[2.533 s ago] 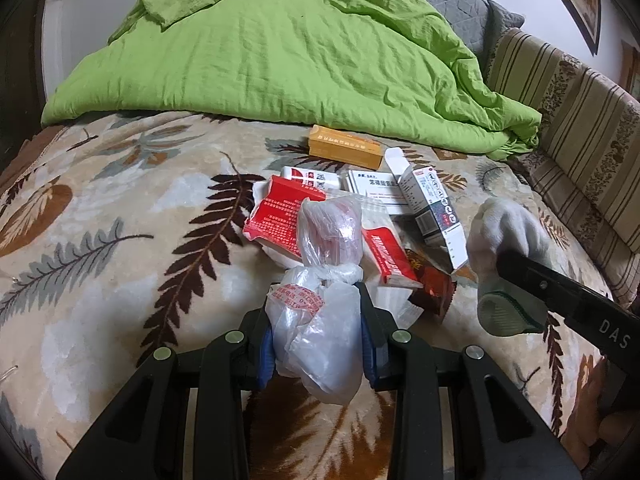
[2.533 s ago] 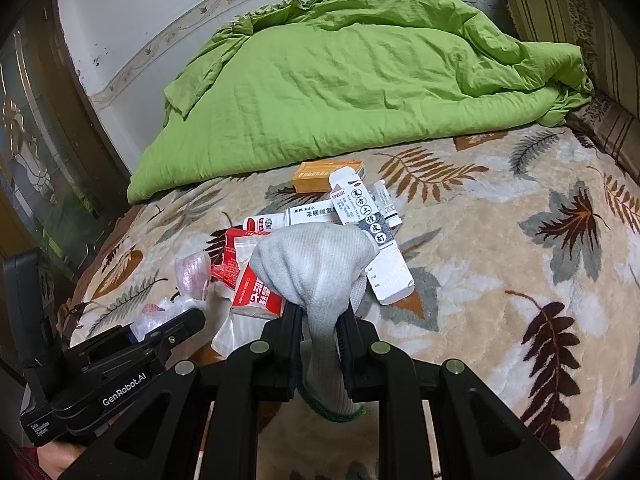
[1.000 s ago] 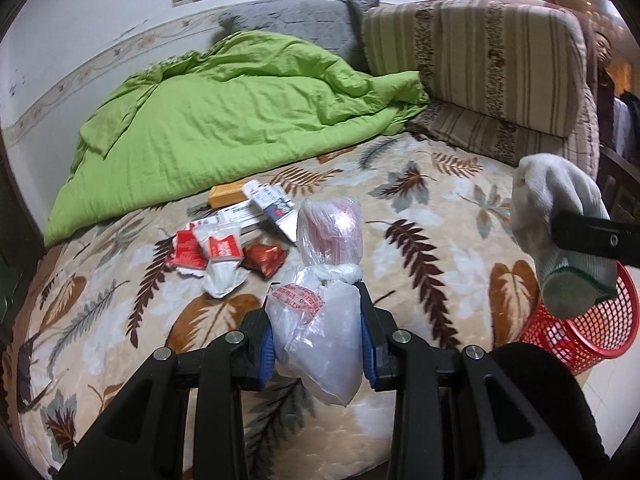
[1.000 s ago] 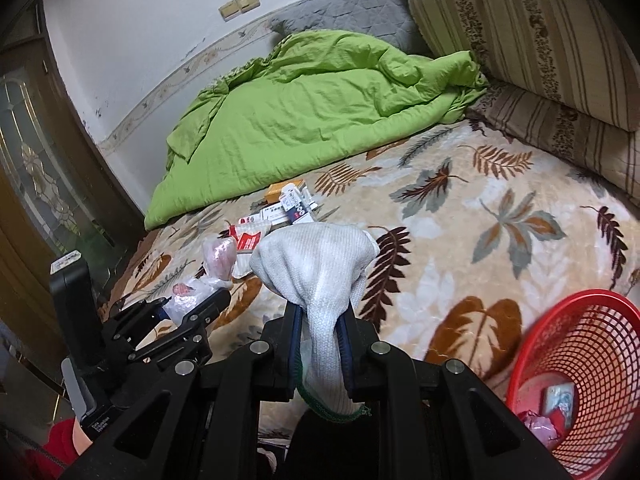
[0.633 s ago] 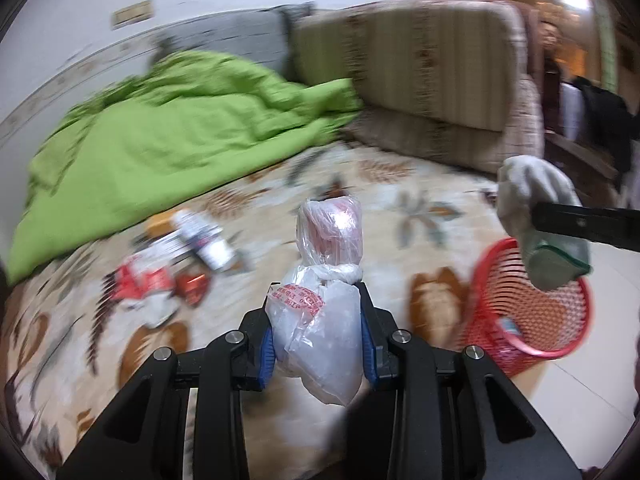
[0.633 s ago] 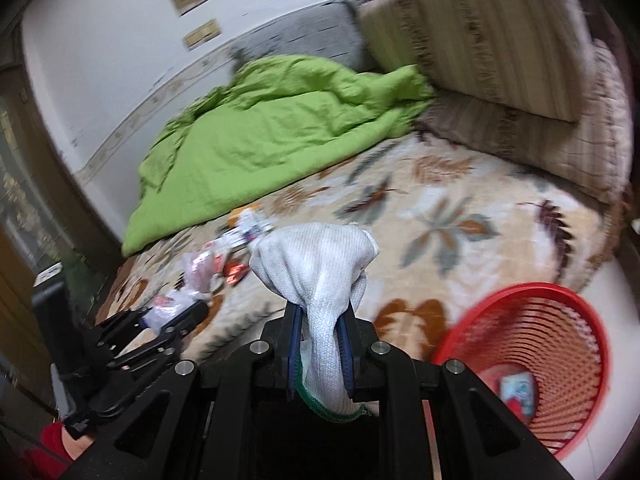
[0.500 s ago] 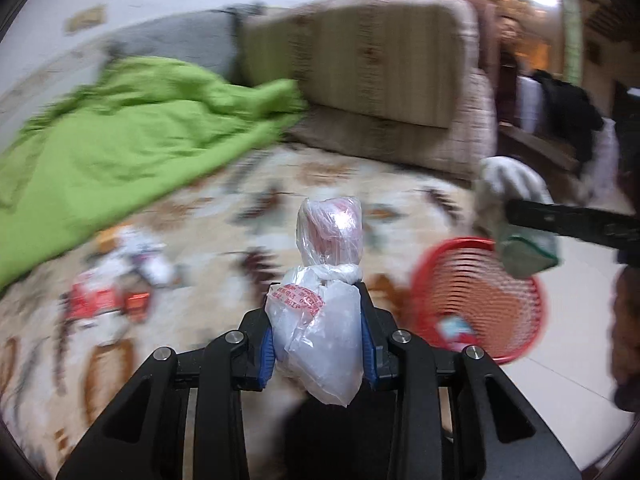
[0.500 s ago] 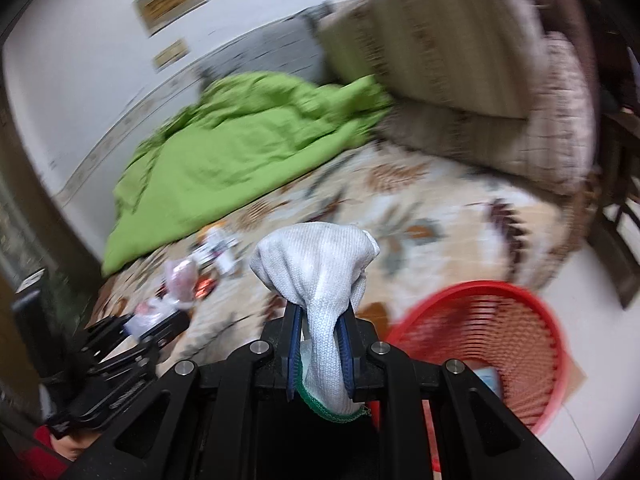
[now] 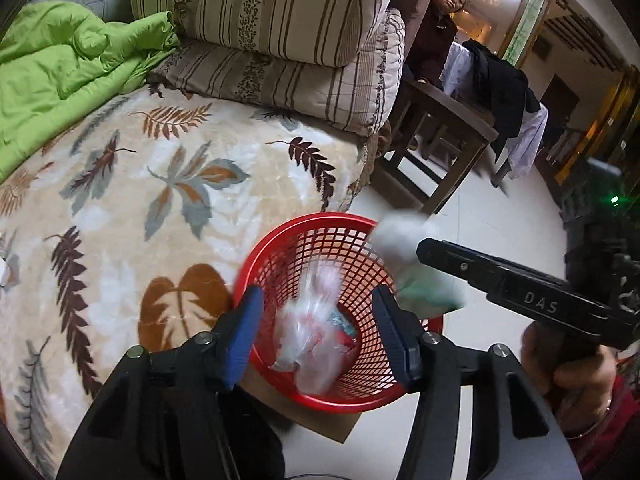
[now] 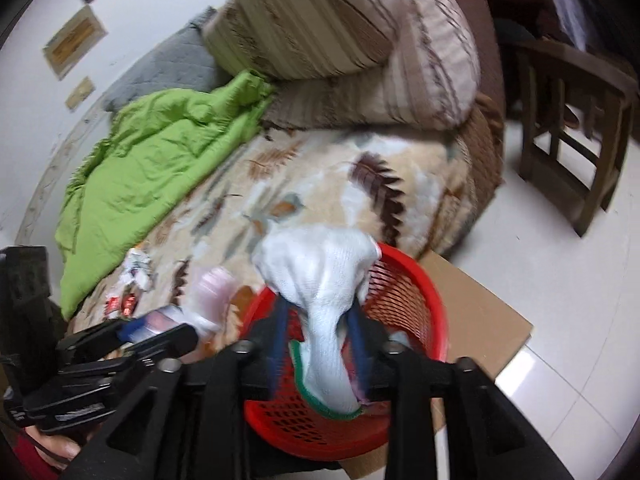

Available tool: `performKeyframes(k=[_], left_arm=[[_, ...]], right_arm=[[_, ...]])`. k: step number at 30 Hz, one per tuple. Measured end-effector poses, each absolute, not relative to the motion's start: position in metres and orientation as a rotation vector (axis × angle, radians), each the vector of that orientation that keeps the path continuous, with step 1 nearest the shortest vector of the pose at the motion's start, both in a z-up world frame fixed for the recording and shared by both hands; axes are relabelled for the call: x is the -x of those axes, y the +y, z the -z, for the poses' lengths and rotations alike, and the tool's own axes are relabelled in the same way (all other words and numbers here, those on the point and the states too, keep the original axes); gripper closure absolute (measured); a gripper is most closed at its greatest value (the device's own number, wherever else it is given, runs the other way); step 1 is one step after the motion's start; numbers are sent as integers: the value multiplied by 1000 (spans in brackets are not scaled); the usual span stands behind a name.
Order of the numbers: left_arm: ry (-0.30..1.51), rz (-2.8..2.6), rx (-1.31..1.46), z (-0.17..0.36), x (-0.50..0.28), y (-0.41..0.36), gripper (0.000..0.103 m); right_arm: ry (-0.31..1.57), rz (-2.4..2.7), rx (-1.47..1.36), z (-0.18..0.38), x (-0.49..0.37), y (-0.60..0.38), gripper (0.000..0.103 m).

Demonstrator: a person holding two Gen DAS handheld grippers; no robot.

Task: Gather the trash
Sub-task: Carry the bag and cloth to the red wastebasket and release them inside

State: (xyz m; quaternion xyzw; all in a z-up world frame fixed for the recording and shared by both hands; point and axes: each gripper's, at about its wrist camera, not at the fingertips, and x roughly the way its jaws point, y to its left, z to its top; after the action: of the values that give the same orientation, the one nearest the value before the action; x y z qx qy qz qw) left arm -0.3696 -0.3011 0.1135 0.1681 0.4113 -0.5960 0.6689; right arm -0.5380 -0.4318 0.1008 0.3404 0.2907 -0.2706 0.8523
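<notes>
A red mesh basket [image 9: 280, 248] stands on the floor beside the bed; it also shows in the right wrist view [image 10: 416, 292]. My left gripper [image 9: 318, 334] is open above the basket, and the clear plastic bag [image 9: 310, 340] is blurred, falling free between its jaws. My right gripper [image 10: 318, 334] hangs over the basket with a white sock with a green cuff [image 10: 324, 280] between its jaws, which stand slightly apart. The sock [image 9: 412, 268] and right gripper also show at the basket's right rim in the left wrist view.
The leaf-print bed cover [image 9: 120, 200] has a green duvet [image 9: 60, 72] and striped cushions [image 9: 280, 20]. More trash [image 10: 128, 288] lies on the bed. Cardboard [image 10: 480, 320] lies under the basket. A wooden chair [image 9: 440, 136] and a seated person [image 9: 436, 24] are beyond.
Both grippers swung from the bed to over the red basket. My left gripper opened and let the plastic bag drop. The right jaws have parted a little around the sock.
</notes>
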Motion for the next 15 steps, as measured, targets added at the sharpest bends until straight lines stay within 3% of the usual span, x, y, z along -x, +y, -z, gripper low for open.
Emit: performKeyframes(k=[15], left_arm=[[873,1232,-257,-132,329,-244,45]], right_arm=[[585,503,-648,-114,512,-416,53]])
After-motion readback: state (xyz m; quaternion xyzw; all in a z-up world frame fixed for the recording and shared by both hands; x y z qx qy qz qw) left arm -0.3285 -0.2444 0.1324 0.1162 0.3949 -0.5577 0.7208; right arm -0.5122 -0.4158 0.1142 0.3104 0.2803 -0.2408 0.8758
